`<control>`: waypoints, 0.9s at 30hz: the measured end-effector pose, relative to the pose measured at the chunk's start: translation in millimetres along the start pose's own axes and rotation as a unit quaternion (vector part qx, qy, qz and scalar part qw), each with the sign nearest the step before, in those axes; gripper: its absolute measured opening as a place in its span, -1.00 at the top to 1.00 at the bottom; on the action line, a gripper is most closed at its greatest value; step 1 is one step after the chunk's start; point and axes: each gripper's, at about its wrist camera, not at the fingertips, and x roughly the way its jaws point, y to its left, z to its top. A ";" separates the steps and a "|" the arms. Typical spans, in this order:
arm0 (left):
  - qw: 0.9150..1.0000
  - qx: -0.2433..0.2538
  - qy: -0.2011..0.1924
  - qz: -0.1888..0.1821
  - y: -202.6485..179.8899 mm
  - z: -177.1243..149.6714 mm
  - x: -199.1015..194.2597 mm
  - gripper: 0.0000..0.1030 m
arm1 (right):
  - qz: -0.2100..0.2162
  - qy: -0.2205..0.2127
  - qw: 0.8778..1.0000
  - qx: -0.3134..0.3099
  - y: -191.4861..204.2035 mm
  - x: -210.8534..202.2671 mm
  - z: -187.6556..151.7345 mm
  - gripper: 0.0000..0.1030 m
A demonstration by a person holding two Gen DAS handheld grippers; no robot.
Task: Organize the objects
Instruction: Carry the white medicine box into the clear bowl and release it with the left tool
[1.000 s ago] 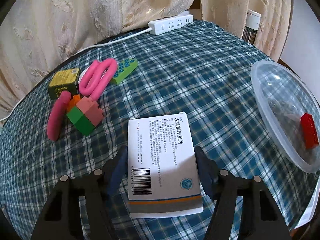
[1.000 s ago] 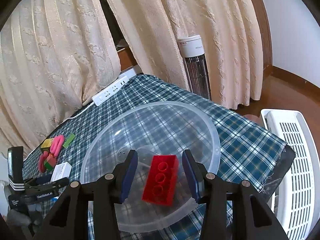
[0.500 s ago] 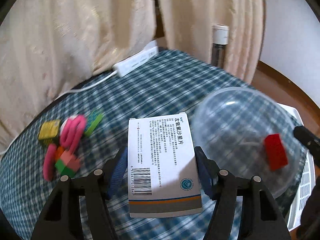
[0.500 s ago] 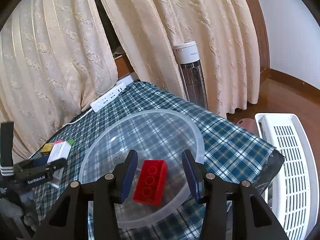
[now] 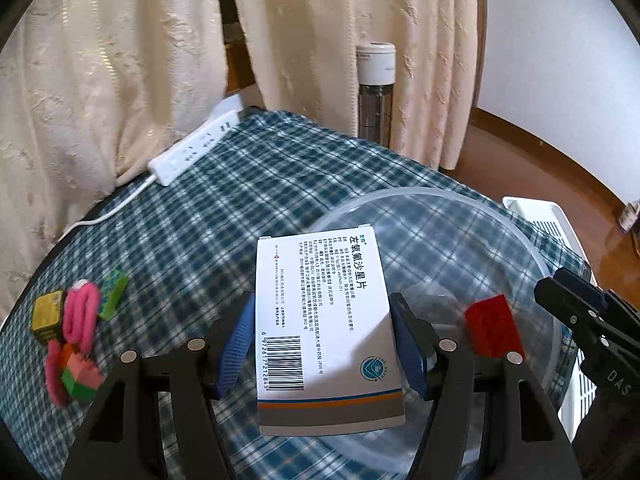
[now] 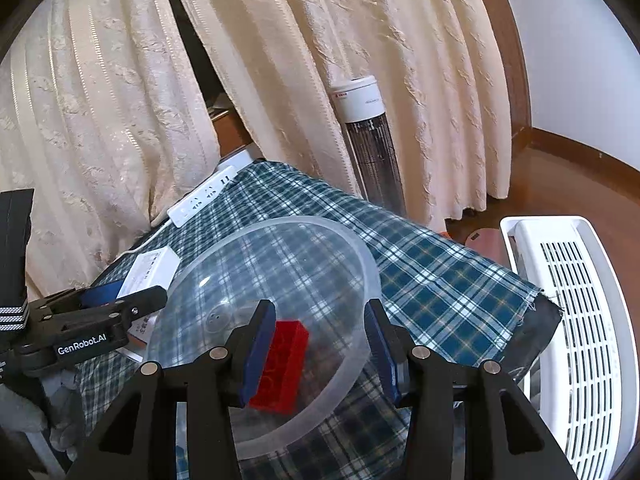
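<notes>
While the left claw (image 5: pixel 322 344) grips the medicine box (image 5: pixel 325 332) lengthwise, its far end overhangs the clear bowl's (image 5: pixel 532 256) near rim, right claw (image 6: pixel 316 346) open

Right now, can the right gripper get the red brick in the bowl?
Probably yes. The right gripper is open, empty and above the bowl; the brick lies uncovered below. The left gripper carries its box at the far rim.

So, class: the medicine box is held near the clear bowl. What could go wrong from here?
1. The left tool grips the medicine box only by its side edges; it might slip or tilt.
2. The box could catch the clear bowl rim and tip it.
3. The right tool sits open at the bowl, over the red brick; the two tools could collide.
</notes>
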 end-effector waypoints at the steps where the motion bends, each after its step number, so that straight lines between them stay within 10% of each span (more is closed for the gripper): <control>1: 1.000 -0.001 0.003 -0.003 -1.5 0.3 3.1 -0.30 | 0.000 -0.001 1.000 0.002 -1.3 0.6 0.1 0.04; 27: 0.998 0.001 -0.020 0.052 4.0 -5.1 -4.6 -0.36 | -0.009 -0.021 1.000 0.000 3.0 -5.4 -0.9 -0.16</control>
